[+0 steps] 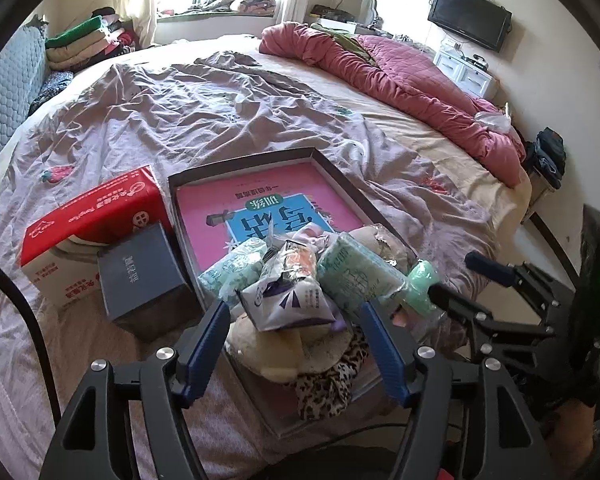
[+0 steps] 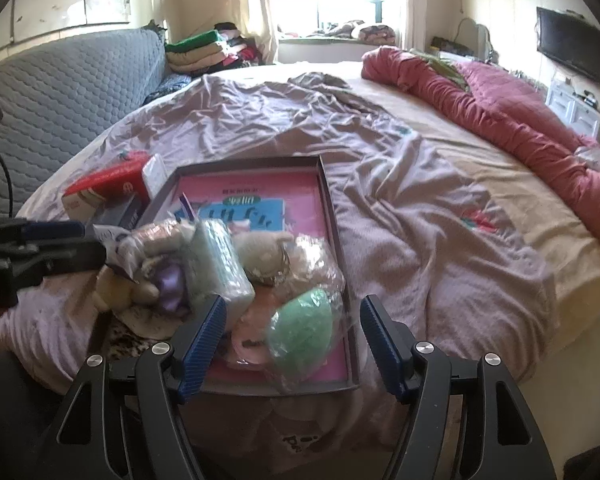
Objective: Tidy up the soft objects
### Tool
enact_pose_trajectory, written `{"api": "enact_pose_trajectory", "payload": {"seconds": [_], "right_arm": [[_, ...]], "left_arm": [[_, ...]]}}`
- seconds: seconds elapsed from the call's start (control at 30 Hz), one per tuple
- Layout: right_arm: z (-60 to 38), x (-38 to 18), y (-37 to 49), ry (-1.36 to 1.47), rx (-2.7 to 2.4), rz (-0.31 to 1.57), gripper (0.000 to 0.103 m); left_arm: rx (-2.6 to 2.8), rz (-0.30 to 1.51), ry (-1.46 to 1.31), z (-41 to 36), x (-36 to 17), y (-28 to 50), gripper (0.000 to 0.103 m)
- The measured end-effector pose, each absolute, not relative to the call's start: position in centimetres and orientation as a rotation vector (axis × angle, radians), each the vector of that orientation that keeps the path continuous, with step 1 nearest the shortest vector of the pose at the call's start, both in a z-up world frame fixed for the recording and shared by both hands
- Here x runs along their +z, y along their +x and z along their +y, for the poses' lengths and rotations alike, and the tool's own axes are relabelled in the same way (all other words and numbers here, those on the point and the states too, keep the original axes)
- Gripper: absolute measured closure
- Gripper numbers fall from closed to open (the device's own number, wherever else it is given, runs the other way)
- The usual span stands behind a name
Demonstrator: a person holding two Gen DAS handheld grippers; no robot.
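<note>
The left gripper stands released, nothing pressed between its blue pads; just beyond its tips lies a white-and-purple packet on top of the pile. The right gripper is likewise spread and empty, with a green pouf in clear wrap below the gap between its jaws. Both hover over the near end of a shallow grey tray lined with a pink book cover — the soft things sit heaped there: pale green tissue packs, a cream plush, a leopard-print cloth.

The placing looks done for these items. The far half of the tray is bare, so the next move probably calls for spreading the heap.

Left of the tray, touching it, stand a red carton and a dark blue box; they crowd that side. The rumpled sheet beyond is open.
</note>
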State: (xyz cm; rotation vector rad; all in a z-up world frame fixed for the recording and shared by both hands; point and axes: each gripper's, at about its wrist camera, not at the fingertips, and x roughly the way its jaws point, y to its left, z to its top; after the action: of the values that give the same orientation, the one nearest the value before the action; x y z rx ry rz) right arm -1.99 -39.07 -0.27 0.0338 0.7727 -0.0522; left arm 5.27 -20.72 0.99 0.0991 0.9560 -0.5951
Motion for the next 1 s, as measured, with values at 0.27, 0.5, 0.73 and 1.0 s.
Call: {"api": "enact_pose_trajectory", "payload": {"seconds": [0.27,0.5,0.73,1.0], "right_arm": [[-37.5,3.2,-2.9,0.068,-0.037,0.705,0.028],[-35.6,5.6,-3.7,0.025,-0.032,0.652,0.026],[-33.3,7.2,-4.4,-0.005,0.004,0.620,0.023],[-31.4,8.1,-5.2,0.015,0.009,0.578,0.021]], "left_arm": [[-0.560,0.948,0.075,-18.8,1.9,4.4,0.030],[-0.513,0.933,0.035,-16.1,2.9,4.0,0.026],[-0.450,0.910,0.002,-13.5,4.3,3.3,0.023],[-0.358,0.883,0.003,-11.1,5.3,2.5,0.021]]}}
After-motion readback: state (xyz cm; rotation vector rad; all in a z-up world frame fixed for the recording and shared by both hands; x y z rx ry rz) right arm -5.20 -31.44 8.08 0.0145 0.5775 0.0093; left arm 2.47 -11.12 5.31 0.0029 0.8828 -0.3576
